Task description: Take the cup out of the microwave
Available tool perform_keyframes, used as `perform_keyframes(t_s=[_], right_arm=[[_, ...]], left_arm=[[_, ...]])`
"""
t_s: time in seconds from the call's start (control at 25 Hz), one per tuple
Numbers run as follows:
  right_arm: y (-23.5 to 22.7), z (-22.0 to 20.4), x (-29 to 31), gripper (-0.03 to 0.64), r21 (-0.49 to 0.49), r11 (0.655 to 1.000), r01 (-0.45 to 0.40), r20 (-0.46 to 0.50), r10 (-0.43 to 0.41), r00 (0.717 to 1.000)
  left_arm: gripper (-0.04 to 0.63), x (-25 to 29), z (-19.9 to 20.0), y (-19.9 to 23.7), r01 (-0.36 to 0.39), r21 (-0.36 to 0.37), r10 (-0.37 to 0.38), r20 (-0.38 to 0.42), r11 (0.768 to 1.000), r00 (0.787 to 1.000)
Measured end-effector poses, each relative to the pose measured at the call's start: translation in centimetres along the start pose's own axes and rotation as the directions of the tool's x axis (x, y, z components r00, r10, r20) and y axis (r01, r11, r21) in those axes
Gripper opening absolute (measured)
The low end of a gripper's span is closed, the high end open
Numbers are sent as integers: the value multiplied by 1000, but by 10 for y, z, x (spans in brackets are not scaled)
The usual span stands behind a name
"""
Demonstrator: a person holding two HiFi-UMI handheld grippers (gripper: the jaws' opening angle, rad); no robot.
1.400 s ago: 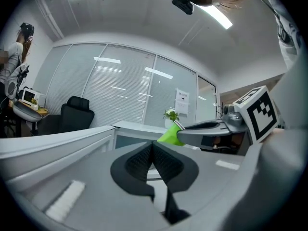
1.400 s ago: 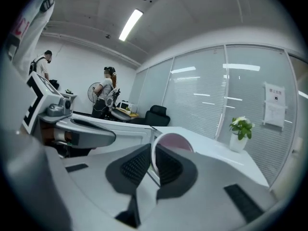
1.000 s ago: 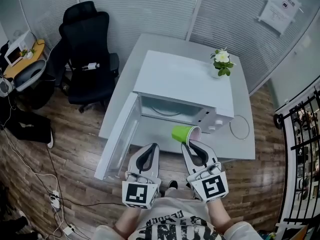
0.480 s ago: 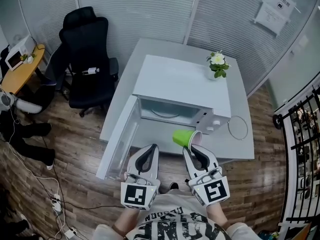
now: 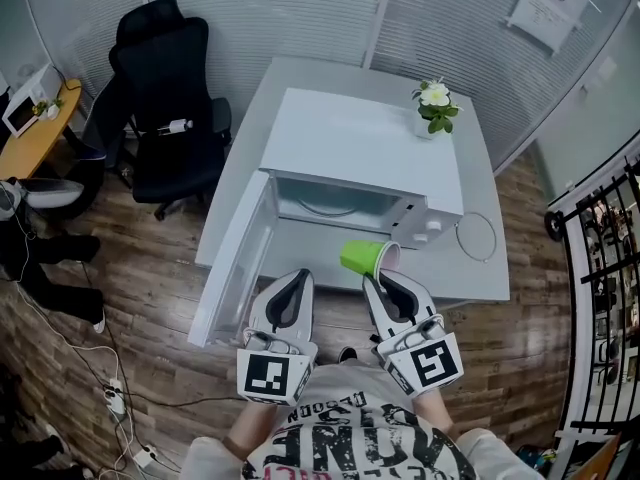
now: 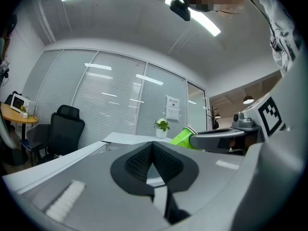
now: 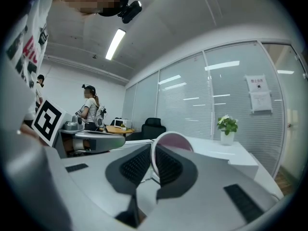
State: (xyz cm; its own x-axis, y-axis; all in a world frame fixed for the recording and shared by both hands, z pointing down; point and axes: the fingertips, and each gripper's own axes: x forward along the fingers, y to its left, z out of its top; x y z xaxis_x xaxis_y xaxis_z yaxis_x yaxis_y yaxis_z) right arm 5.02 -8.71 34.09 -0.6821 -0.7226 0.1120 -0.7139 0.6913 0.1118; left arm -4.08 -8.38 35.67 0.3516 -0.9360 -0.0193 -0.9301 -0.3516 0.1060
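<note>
The white microwave [image 5: 360, 148] stands on the grey table [image 5: 485, 273] with its door [image 5: 233, 263] swung open to the left; its cavity shows only the turntable. The green cup [image 5: 364, 257] lies on its side in the air in front of the opening, above the table's front edge. My right gripper [image 5: 381, 279] is shut on the cup's rim; in the right gripper view the rim and pinkish inside [image 7: 174, 141] stand between the pads. My left gripper [image 5: 293, 285] hangs beside it to the left, shut and empty, with the cup [image 6: 182, 136] to its right.
A potted plant with white flowers [image 5: 433, 108] stands by the microwave's back right corner. A white cable loop [image 5: 478, 236] lies on the table at right. A black office chair [image 5: 165, 88] is left of the table. People [image 7: 90, 110] stand far off.
The head camera has shifted slightly. Both grippers and the cup keep about the same place in front of the microwave, the right one still gripping the rim.
</note>
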Motion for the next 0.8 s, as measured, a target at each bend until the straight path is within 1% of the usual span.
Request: perform_keyframes(t_s=[0.36, 0.56, 0.8], right_arm=[[-11, -2, 4, 41, 7, 1000, 9, -4, -9, 1000], [-14, -3, 3, 41, 11, 1000, 12, -3, -12, 1000], [-10, -7, 4, 41, 13, 1000, 7, -13, -6, 1000]], left_arm=[[9, 8, -2, -2, 9, -2, -9, -15, 1000, 1000], [9, 12, -1, -5, 21, -1, -21, -8, 1000, 1000], [9, 10, -5, -7, 23, -12, -23, -15, 1000, 1000]])
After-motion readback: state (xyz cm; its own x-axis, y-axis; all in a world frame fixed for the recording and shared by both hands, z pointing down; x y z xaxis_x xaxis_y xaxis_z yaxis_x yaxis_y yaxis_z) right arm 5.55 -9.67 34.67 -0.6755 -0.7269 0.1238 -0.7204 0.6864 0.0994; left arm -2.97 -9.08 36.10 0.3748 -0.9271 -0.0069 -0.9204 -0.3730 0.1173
